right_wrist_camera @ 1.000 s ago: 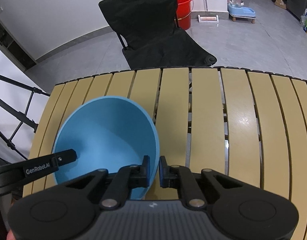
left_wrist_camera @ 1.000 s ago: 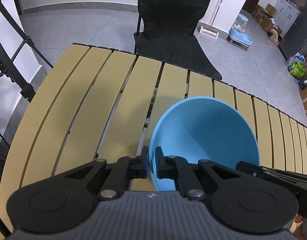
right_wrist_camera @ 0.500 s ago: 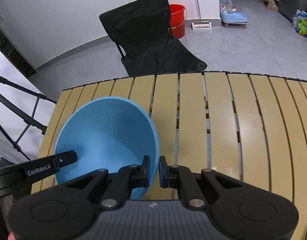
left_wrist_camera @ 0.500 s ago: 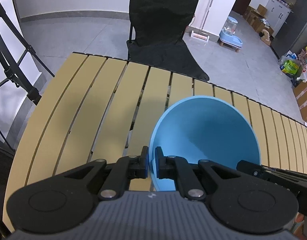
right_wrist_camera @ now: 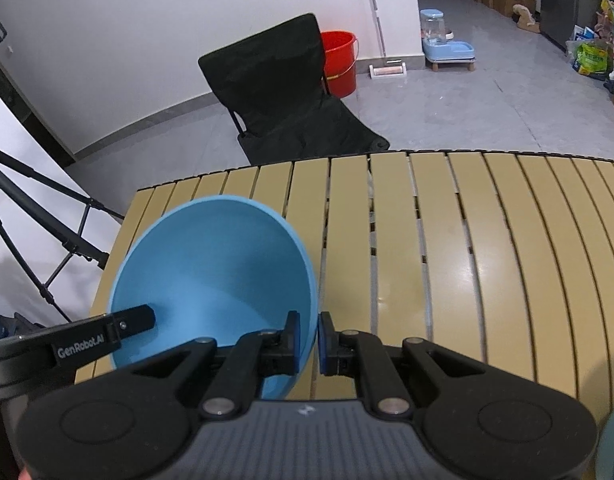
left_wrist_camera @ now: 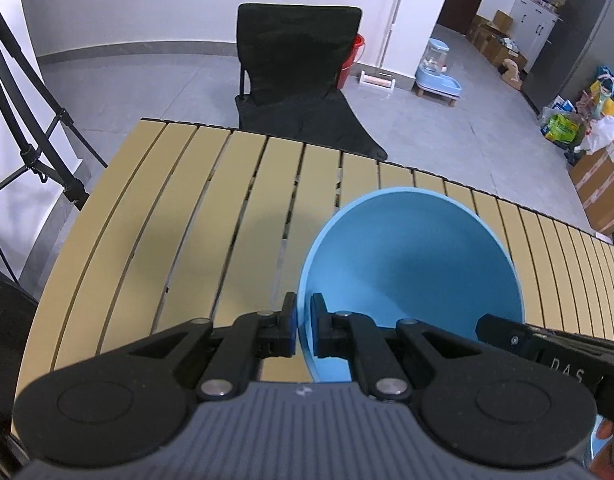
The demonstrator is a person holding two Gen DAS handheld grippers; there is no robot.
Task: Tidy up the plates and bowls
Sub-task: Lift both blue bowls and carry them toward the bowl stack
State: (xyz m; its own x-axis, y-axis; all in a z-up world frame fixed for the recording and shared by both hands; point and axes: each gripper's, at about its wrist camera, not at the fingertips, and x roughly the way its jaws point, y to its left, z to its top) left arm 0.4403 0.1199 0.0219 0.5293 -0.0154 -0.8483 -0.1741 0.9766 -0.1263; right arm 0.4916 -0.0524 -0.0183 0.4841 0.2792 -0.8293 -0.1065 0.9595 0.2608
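Note:
A blue bowl (left_wrist_camera: 411, 264) is held in the air above the slatted yellow table (left_wrist_camera: 211, 216), tilted with its opening toward the cameras. My left gripper (left_wrist_camera: 303, 322) is shut on the bowl's left rim. My right gripper (right_wrist_camera: 309, 340) is shut on the bowl's (right_wrist_camera: 215, 268) right rim. Each gripper's finger shows at the opposite side of the bowl in the other view. No plates are in view.
A black folding chair (left_wrist_camera: 295, 80) stands beyond the table's far edge, with a red bucket (right_wrist_camera: 339, 62) behind it. A black metal railing (left_wrist_camera: 23, 120) runs along the left. A blue pet water dispenser (left_wrist_camera: 437, 70) sits on the floor. A blue edge (right_wrist_camera: 613, 440) shows at the lower right.
Both grippers have lifted the bowl higher and drawn back; more of the table, chair and room shows now. The grip on both rims is unchanged.

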